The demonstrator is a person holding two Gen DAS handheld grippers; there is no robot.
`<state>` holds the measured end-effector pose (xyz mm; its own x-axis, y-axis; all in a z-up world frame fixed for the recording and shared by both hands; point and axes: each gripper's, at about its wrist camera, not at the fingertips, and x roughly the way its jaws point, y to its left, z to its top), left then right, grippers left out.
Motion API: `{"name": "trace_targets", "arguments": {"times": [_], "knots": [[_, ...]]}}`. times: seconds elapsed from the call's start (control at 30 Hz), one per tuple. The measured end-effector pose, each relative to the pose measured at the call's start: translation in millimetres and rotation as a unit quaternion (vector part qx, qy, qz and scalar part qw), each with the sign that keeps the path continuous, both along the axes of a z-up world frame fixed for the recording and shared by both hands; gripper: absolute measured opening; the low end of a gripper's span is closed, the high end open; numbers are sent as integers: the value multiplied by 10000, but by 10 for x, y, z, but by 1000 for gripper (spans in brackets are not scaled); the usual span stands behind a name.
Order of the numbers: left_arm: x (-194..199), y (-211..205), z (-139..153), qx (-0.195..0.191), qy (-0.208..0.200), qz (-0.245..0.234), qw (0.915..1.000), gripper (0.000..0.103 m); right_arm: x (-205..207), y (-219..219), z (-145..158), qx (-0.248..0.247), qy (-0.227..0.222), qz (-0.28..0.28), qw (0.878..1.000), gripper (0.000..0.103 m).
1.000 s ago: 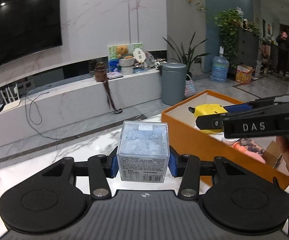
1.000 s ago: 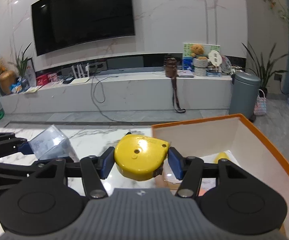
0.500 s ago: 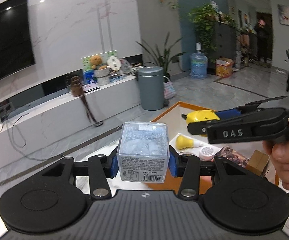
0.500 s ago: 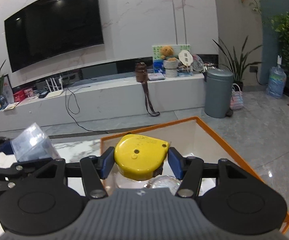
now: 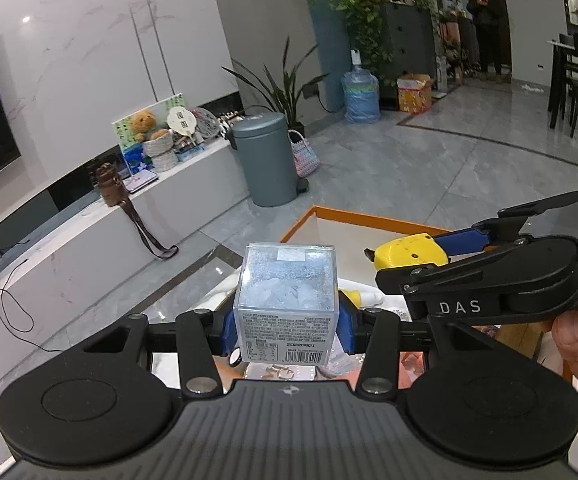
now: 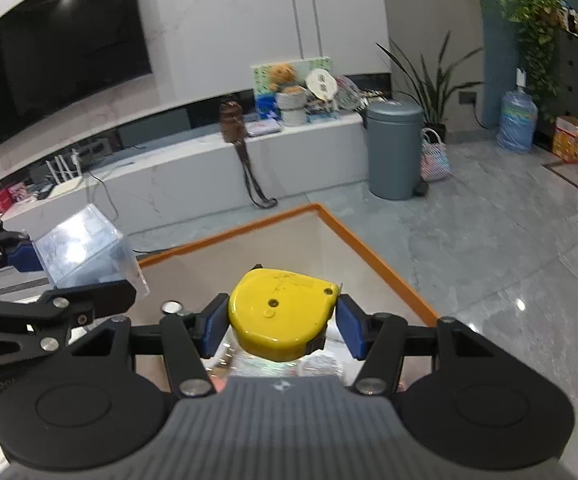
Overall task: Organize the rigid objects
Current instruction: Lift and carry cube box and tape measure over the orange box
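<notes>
Left claw: the left claw (image 5: 287,330) is clamped by its blue pads on two opposite side walls of a clear plastic cube box (image 5: 287,304), which is held in the air over the near part of the orange-rimmed box.
Clear plastic cube box: it looks stiff, light and smooth-walled, so likely slippery; the thin clear walls could crack under a hard squeeze. The flat side walls, where the pads sit, look like the best place to hold it. A printed label with a barcode faces the camera.
Right claw: the right claw (image 6: 281,326) grips a yellow tape measure (image 6: 283,316) across its sides, above the inside of the orange-rimmed box.
Yellow tape measure: a hard, rounded shell, probably the heavier of the two; the curved sides give the pads less flat area, so it could twist.
Orange-rimmed box: the orange-rimmed box (image 6: 373,258) stands on the marble surface (image 5: 193,292), its far corner pointing into the room. Small items already lie on its floor, partly hidden, leaving limited free space.
In the way: the two claws hang close side by side and could bump.
Beyond: a grey bin (image 6: 395,150), a low TV bench (image 6: 193,176), a water jug (image 6: 517,122).
</notes>
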<state>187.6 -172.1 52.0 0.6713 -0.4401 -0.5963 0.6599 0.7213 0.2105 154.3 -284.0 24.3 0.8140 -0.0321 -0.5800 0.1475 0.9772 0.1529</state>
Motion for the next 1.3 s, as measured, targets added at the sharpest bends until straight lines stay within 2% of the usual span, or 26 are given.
{"name": "trace_targets", "arguments": {"times": [0.4, 0.83, 1.1, 1.3], "knots": [[197, -288, -254, 828, 248, -233, 9960, 53, 191, -202, -152, -51, 523, -204, 9984, 57], [390, -565, -558, 1848, 534, -628, 9793, 53, 386, -293, -308, 215, 986, -260, 9946, 57], [574, -685, -695, 1931, 964, -680, 9741, 53, 517, -407, -416, 618, 1244, -351, 9897, 57], [626, -779, -803, 2082, 1090, -718, 9693, 53, 618, -377, -489, 560, 1416, -382, 9876, 57]]}}
